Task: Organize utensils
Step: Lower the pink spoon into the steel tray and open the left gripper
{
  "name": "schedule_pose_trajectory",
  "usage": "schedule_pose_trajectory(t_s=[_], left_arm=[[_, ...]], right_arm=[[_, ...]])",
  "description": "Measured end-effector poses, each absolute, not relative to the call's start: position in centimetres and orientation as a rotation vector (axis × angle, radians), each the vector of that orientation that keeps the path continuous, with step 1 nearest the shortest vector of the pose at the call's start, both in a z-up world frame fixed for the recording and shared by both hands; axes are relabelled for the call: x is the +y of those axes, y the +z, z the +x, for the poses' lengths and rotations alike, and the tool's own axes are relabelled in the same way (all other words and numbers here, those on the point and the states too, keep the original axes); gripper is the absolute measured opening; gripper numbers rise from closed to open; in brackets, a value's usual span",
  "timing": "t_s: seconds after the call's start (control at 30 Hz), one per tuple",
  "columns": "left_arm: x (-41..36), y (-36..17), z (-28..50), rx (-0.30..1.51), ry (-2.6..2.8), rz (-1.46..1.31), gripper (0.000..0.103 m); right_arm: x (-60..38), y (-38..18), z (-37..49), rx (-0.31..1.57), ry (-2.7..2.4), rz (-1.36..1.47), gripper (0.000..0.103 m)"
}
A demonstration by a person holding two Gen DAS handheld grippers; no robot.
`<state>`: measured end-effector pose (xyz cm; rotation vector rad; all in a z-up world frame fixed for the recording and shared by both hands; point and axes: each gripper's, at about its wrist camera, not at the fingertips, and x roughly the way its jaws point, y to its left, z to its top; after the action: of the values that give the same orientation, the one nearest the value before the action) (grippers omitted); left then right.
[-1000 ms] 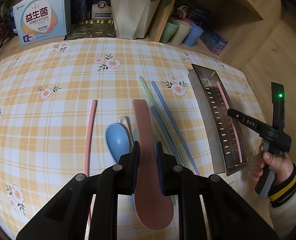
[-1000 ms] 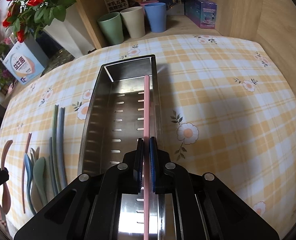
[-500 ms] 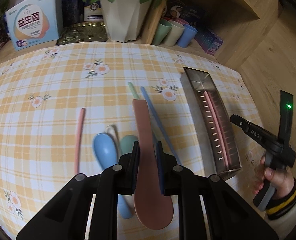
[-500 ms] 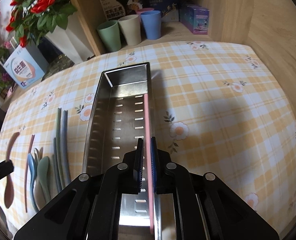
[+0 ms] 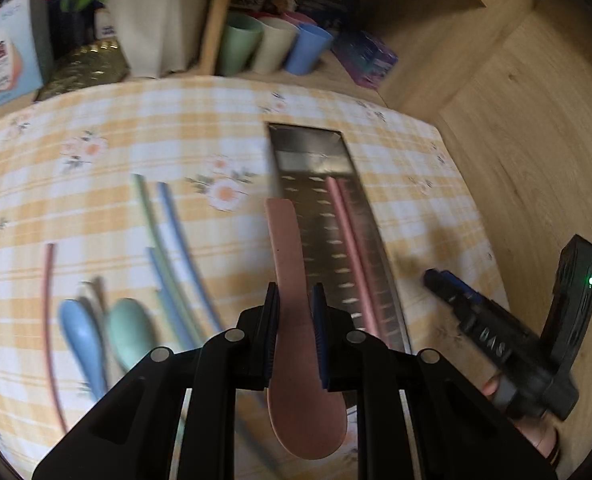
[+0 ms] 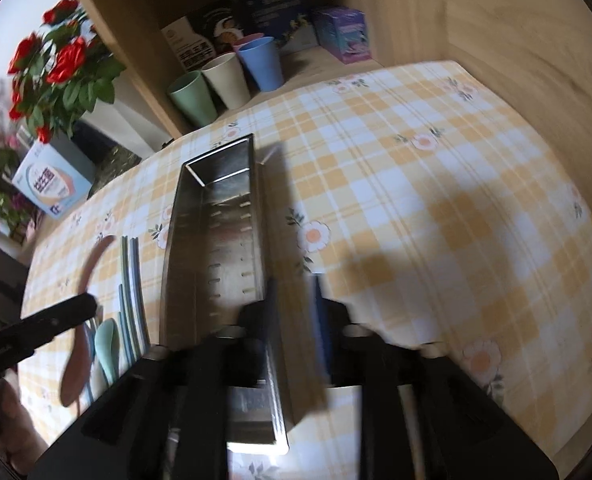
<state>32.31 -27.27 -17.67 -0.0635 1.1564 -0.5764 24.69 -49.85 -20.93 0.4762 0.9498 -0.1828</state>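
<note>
**Desk:** Gingham-clothed table [image 5: 176,128], steel utensil tray [image 5: 312,152]: which step is this?

**Photographer:** Loading the tray. One pink chopstick [image 5: 346,240] lies inside it. The right gripper [image 6: 296,320] has just been opening; its jaws stand spread with nothing pinched, only the tray's near wall showing between them. The left gripper [image 5: 294,328] is pressed onto a pink spoon [image 5: 292,280], handle forward, held above the cloth just beside the tray's left wall.

**Desk:** Next move?

**Photographer:** By my reading, carry the spoon over the wall, line it up lengthwise, then let go. The other pink chopstick [image 5: 50,320], blue spoon [image 5: 80,328], green spoon [image 5: 128,332] and the green and blue chopsticks [image 5: 168,248] wait on the cloth.

**Desk:** Any writing?

**Photographer:** "DAS" on the right gripper's finger; the blue box [image 6: 50,184] carries Chinese characters too blurred to read with confidence.
</note>
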Motion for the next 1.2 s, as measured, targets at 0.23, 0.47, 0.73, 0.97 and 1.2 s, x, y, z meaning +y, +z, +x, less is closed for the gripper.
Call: schedule_pose_trajectory(t_s=[0.23, 0.47, 0.73, 0.97, 1.2], left_arm=[[-32.0, -18.8, 32.2, 1.174, -0.630, -0.014, 0.016], [-35.4, -21.3, 32.8, 1.252, -0.635, 0.016, 0.016], [-36.7, -23.6, 32.0, 1.307, -0.667, 0.092, 0.016], [-36.1, -23.3, 32.4, 1.300, -0.693, 0.075, 0.018], [-32.3, -18.2, 31.9, 1.144, -0.746, 0.035, 0.026]], right_arm=[[-51.4, -22.1, 23.2, 0.971, -0.225, 0.505, 0.052], [-53.5, -22.1, 21.8, 0.983, -0.270, 0.529, 0.057], [-54.9, -21.8, 20.8, 0.981, -0.299, 0.546, 0.057], [-54.5, -21.0, 20.5, 0.974, -0.291, 0.548, 0.057], [-52.6, -19.6, 20.4, 0.960, -0.279, 0.518, 0.057]])
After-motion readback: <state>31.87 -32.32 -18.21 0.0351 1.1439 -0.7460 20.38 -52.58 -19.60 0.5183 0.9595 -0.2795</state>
